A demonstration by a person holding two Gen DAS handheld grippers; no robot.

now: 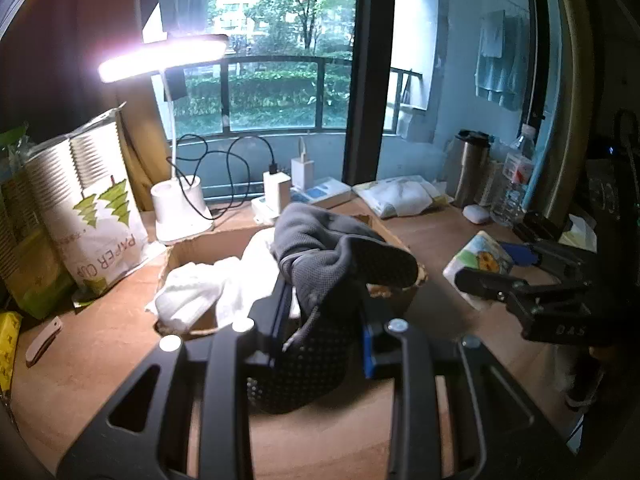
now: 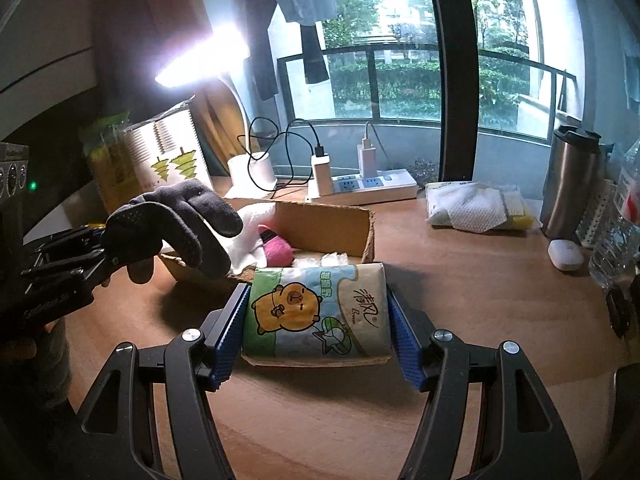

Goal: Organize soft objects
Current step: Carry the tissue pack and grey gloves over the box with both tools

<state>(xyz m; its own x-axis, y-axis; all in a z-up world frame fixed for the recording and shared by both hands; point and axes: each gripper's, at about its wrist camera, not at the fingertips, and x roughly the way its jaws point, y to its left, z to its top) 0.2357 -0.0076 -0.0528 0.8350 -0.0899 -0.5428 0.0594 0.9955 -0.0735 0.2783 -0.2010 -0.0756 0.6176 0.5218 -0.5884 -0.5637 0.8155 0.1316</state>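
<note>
the left gripper point(image 1: 320, 320) is clamped on a dark grey glove point(image 1: 324, 264), which bunches up between its blue pads and flops forward over the near rim of the cardboard box point(image 1: 188, 248). from the right wrist view the glove's fingers point(image 2: 192, 224) hang in the air above the box's left near corner, clear of the table point(image 2: 480, 280). inside the box lie white cloths point(image 1: 200, 292) and something pink and fuzzy point(image 2: 276, 252).

the right gripper point(image 2: 318, 320) has its blue pads pressed against both sides of a tissue pack point(image 2: 316, 312) printed with a cartoon capybara. the pack sits between the fingers, its far end just beside the box's near wall; whether it rests on the table or is lifted cannot be told.

along the table's far edge stand a lit desk lamp point(image 1: 184, 208), a power strip point(image 2: 372, 188) with chargers, and a steel tumbler point(image 2: 572, 184) toward the right corner.
</note>
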